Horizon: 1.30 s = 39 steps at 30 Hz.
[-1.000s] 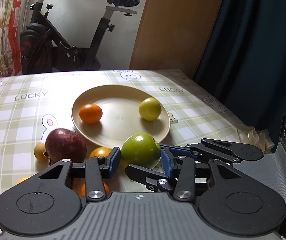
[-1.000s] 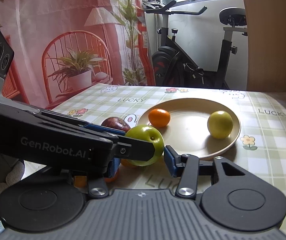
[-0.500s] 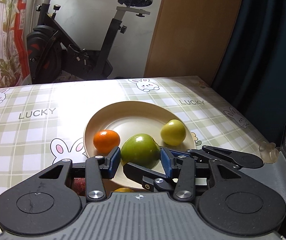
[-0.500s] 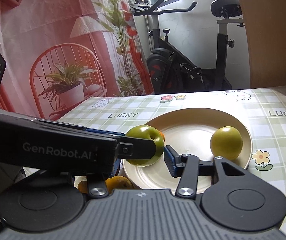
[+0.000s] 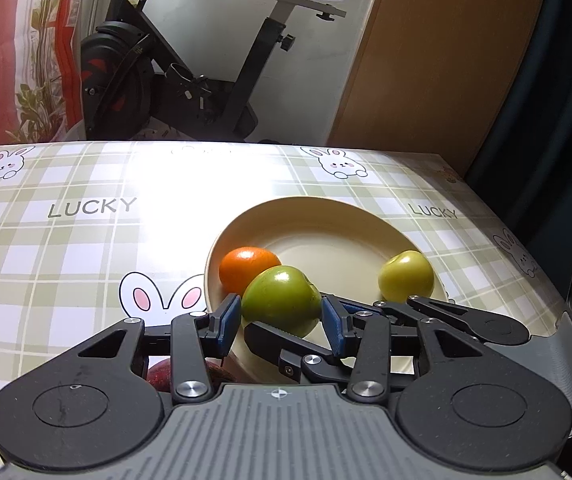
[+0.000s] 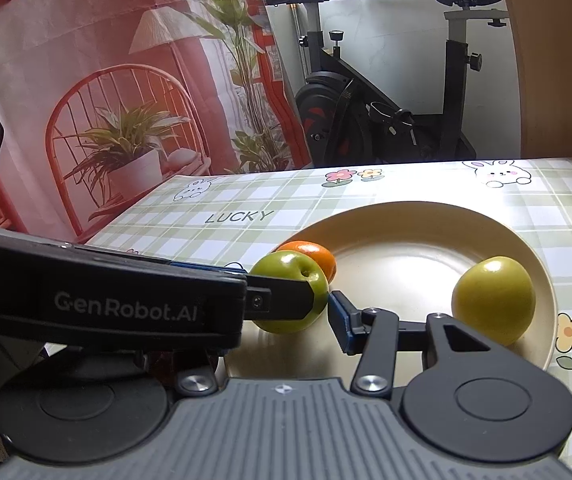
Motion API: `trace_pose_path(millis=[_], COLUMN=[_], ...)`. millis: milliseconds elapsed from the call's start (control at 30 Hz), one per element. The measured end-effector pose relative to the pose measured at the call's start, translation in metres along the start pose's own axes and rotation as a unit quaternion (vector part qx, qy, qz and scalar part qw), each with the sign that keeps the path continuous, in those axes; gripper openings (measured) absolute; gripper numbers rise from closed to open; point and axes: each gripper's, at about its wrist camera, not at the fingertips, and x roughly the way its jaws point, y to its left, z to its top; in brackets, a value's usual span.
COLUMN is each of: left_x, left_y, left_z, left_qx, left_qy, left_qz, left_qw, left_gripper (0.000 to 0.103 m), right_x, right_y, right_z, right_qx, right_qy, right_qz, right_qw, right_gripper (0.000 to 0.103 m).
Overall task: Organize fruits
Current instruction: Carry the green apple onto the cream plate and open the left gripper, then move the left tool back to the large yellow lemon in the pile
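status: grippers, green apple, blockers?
Left gripper shut on green apple, over plate. Right gripper open alongside. Orange close behind.

1. Home, living/dining rm.
2. Exercise bike (image 5: 190, 80) by wall behind table (image 5: 66, 240).
3. Bunny "LUCKY" tablecloth (image 6: 246, 216), fruit plate (image 6: 425, 216).
4. Red plant-print curtain (image 6: 106, 100), wood door (image 5: 425, 60).

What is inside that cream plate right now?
On the plate lie an orange and a yellow-green fruit. The green apple, clamped in the left gripper, hovers over the near rim; the plate beneath it is hidden.
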Motion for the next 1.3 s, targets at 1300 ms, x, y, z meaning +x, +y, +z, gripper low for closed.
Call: trace_pose_path(millis=[1300], left_x=[-0.103], left_y=[0.025], left_z=[-0.031], left_qx=[-0.059], left_qy=[-0.083], left_qz=[0.032], left_qw=[0.9943], left_gripper=[0.047], right_x=[-0.064], right_y=[0.008], right_z=[-0.037], right_qx=[0.012], right_qy=[-0.065], right_qz=[-0.025], right_qw=[0.997], right_gripper=[0.06])
